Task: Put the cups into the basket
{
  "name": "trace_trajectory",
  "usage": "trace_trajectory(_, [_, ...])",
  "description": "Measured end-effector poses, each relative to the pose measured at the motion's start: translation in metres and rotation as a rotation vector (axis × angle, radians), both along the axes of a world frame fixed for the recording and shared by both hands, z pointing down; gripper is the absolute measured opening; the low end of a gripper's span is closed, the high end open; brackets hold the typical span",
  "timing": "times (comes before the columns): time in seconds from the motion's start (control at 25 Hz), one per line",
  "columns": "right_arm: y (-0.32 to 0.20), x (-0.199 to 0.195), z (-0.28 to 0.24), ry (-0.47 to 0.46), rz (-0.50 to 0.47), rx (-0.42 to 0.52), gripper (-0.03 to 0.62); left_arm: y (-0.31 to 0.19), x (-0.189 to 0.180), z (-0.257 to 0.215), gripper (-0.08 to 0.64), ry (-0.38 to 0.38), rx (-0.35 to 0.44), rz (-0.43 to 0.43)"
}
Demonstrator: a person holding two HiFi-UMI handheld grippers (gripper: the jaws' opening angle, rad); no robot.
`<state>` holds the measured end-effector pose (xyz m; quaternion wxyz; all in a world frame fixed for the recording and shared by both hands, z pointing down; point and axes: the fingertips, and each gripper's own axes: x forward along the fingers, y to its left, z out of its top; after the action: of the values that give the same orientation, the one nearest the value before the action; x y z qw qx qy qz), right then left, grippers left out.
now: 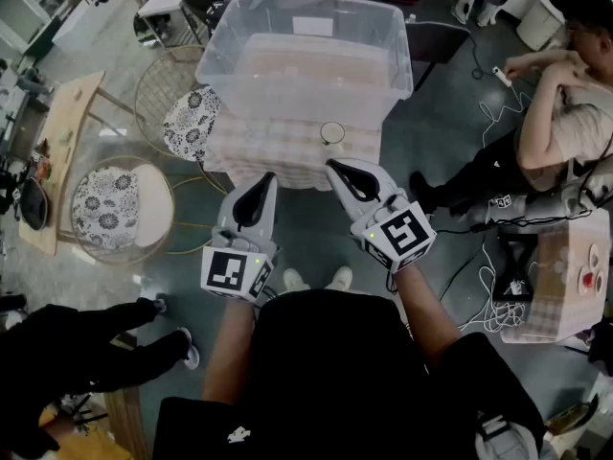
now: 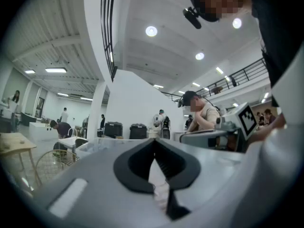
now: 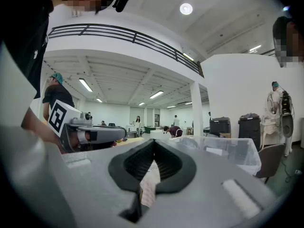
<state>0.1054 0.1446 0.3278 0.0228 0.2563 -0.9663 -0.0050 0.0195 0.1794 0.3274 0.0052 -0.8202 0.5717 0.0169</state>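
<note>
Beside the basket (image 1: 222, 44) stands a cup (image 1: 332, 134) — mouth up.

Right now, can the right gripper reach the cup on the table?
Probably yes: the cup stands in the open, just ahead of the right gripper, with nothing between. Its jaws are shut and must open first.

Head view steeply down from overhead; both gripper views level, low, toward the shared clear bin (image 1: 239, 56) (image 3: 228, 151).

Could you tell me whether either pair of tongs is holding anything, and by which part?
Nothing is held: the left tongs and the right tongs are both shut and empty, short of the cup.
</note>
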Motion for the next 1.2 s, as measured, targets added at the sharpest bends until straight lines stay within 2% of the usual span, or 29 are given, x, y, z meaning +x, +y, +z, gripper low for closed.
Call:
trace_trajectory(0.36, [0.002,0.016,0.004,-0.025,0.014,-0.010,0.002,0.004,0.014,0.002,0.008,-0.012,-0.003,-0.003])
trace_trajectory(0.6, [0.007,0.030,0.005,-0.027,-0.002,-0.005,0.002,0.006,0.025,-0.004,0.008,0.077,-0.012,-0.019])
trace_trajectory(1.0, [0.005,0.060,0.018,-0.031,-0.008,-0.023,0.002,0.008,0.051,0.006,0.008,0.098,-0.037,-0.041])
trace_trajectory(1.2, [0.000,0.068,0.023,-0.026,-0.021,-0.028,0.002,0.007,0.062,0.011,0.008,0.064,-0.039,-0.038])
